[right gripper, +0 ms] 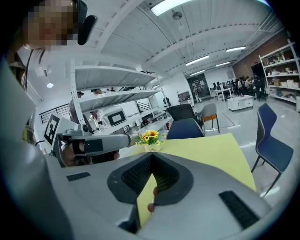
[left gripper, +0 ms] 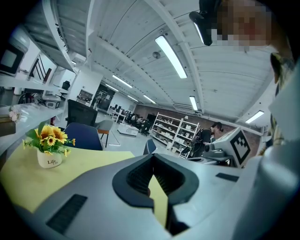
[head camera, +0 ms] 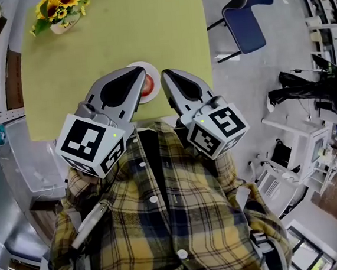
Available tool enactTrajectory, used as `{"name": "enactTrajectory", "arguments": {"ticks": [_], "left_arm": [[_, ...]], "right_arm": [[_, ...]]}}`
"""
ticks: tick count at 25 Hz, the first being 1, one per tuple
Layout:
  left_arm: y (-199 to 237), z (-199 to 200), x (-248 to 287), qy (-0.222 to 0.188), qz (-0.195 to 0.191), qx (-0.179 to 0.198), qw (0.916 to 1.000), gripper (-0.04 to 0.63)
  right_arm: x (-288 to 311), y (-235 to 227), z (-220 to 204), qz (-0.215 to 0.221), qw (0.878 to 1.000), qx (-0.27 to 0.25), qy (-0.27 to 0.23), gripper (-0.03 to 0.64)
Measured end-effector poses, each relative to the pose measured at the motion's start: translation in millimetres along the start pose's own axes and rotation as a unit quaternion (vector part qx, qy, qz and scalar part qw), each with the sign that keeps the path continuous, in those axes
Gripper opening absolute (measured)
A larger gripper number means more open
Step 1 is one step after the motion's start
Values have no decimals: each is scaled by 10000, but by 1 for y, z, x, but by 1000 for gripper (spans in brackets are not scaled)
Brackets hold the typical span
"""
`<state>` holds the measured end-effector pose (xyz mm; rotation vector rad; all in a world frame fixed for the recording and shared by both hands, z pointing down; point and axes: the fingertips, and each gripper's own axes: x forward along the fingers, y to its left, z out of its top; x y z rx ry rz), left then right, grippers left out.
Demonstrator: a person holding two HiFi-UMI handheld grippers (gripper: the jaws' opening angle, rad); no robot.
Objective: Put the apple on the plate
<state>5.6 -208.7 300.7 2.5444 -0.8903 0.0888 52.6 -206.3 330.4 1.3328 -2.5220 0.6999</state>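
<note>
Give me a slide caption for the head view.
Left gripper and right gripper, both shut, held near the apple lying on its white plate.

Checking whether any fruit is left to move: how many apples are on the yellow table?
1. The apple sits on the white plate at the near edge of the table, partly covered by the left gripper. More could lie hidden under it.

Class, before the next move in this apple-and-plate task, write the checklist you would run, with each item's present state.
1. Apple rests on plate: ok.
2. Apple centred on plate: cannot tell, left gripper covers part of it.
3. Left gripper shut and empty: ok.
4. Right gripper shut and empty: ok.
5. Flower pot stands apart from plate: ok.
</note>
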Motion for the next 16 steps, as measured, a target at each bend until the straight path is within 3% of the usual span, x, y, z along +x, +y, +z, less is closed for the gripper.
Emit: {"name": "enactTrajectory", "arguments": {"ticks": [16], "left_arm": [[7,-2,-6,61,138,-66,9999,8]], "right_arm": [[5,4,-4,106,9999,-13,109,-5]]}}
